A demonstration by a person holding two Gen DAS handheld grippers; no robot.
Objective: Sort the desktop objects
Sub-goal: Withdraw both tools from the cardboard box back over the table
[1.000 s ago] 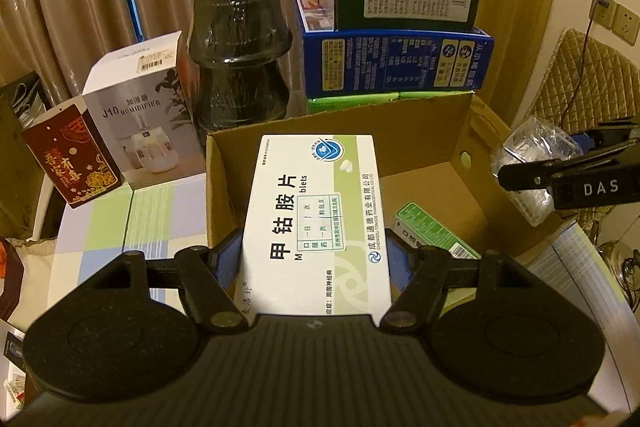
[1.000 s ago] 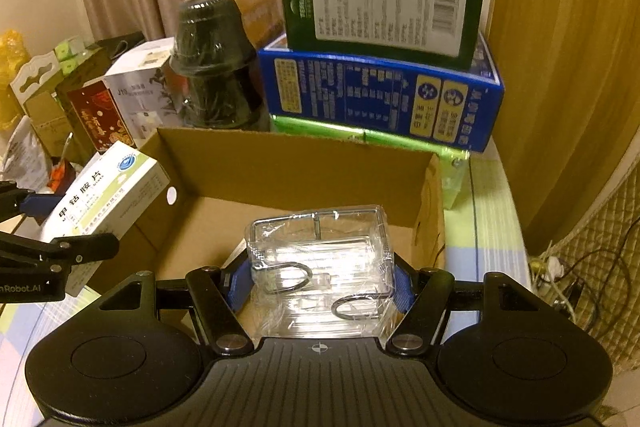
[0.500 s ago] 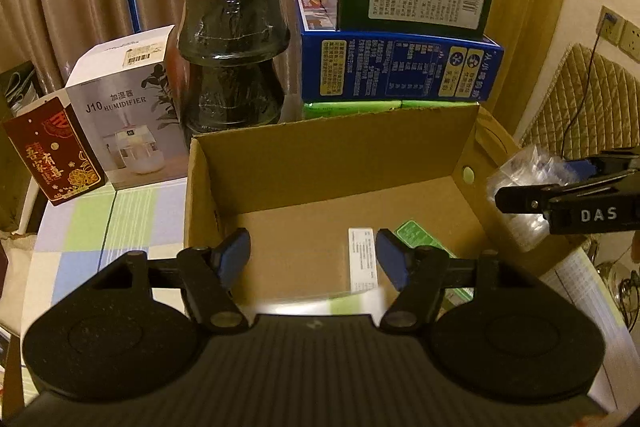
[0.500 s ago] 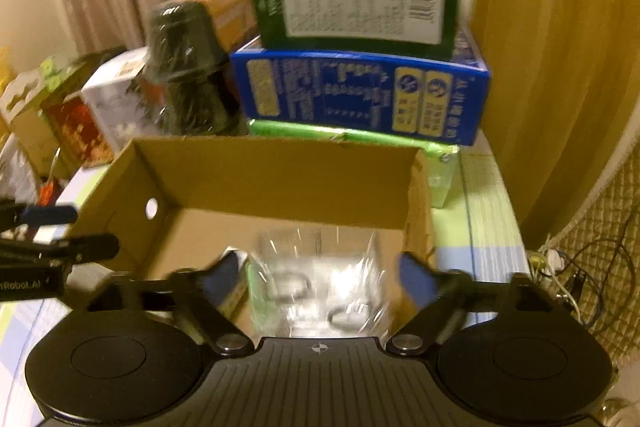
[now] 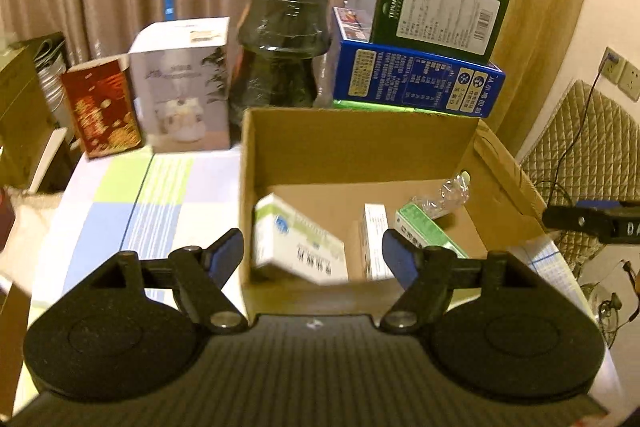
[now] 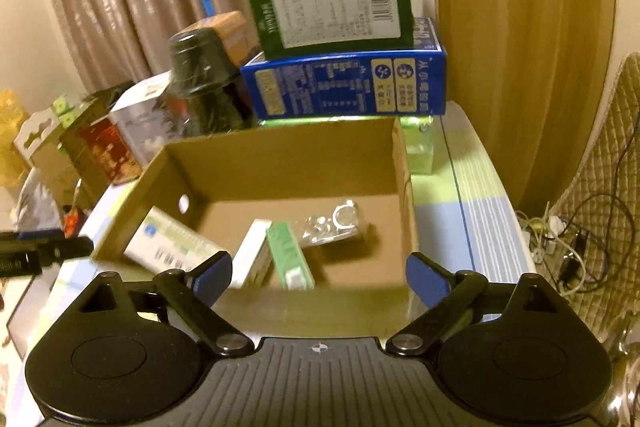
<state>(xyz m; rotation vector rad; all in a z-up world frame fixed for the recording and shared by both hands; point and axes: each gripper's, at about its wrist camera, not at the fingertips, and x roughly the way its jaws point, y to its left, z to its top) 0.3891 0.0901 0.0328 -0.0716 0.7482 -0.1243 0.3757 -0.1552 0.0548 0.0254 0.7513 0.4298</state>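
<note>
1. The white box [image 5: 298,241] is lying tilted in the left of the carton [image 5: 360,151]. It looks light and stiff, so grabbing its two long flat sides would work best.
2. The clear pack [image 6: 334,225] is sitting at the back right. It looks thin, crinkly and slippery.
3. A thin white box [image 6: 254,255] and a green box [image 6: 288,253] are lying between them.
4. The left gripper [image 5: 312,253] is opening, holding nothing.
5. The right gripper [image 6: 318,277] is opening too, holding nothing.

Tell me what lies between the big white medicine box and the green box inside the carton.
A narrow white box on its edge, clearest in the right wrist view.
</note>
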